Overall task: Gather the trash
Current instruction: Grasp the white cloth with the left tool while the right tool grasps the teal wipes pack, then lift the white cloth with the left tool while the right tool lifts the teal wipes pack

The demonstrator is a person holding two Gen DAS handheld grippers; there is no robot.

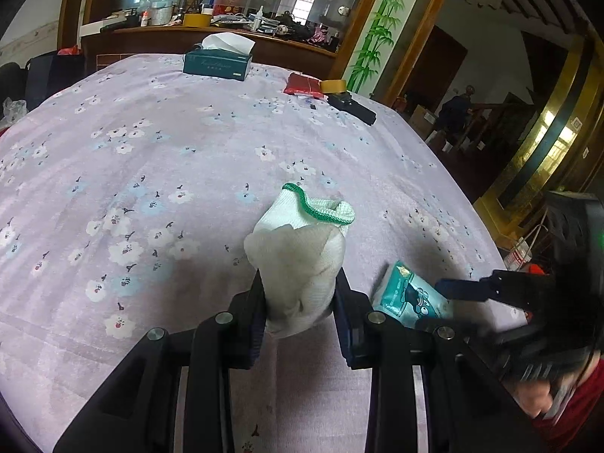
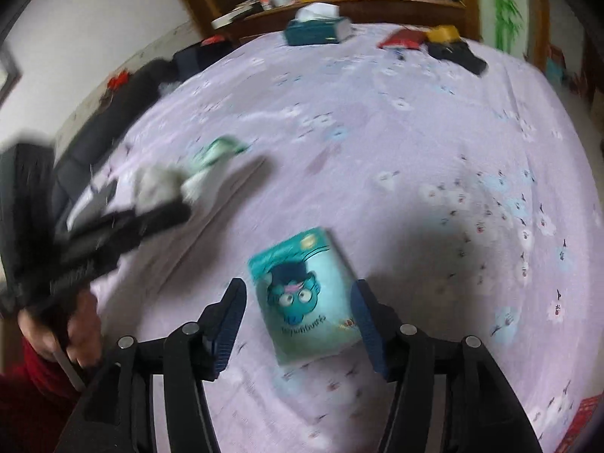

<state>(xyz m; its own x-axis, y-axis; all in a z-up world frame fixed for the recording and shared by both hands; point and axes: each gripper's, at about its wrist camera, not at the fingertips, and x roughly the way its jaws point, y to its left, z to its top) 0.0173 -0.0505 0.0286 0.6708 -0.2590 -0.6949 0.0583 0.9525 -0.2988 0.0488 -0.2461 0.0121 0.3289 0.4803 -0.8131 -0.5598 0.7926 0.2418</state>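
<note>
Left wrist view: glove held, packet waiting

Left gripper (image 1: 300,294) squeezes a white glove (image 1: 302,256) with a green edge, above the purple flowery bed cover (image 1: 170,158). Right gripper (image 2: 298,324) has its 2 fingers wide apart around a teal cartoon packet (image 2: 305,294) lying on the cover.

A lilac tablecloth with a flower print (image 1: 181,143) covers the worktop. At its far edge stands a dark green tissue box (image 1: 217,63) with a white tissue sticking up. To the right of it lie a red packet (image 1: 302,83), a roll of yellow tape (image 1: 333,85) and a black device (image 1: 352,108), close together. Behind, a wooden sideboard (image 1: 211,36) carries cluttered bottles and boxes.
</note>
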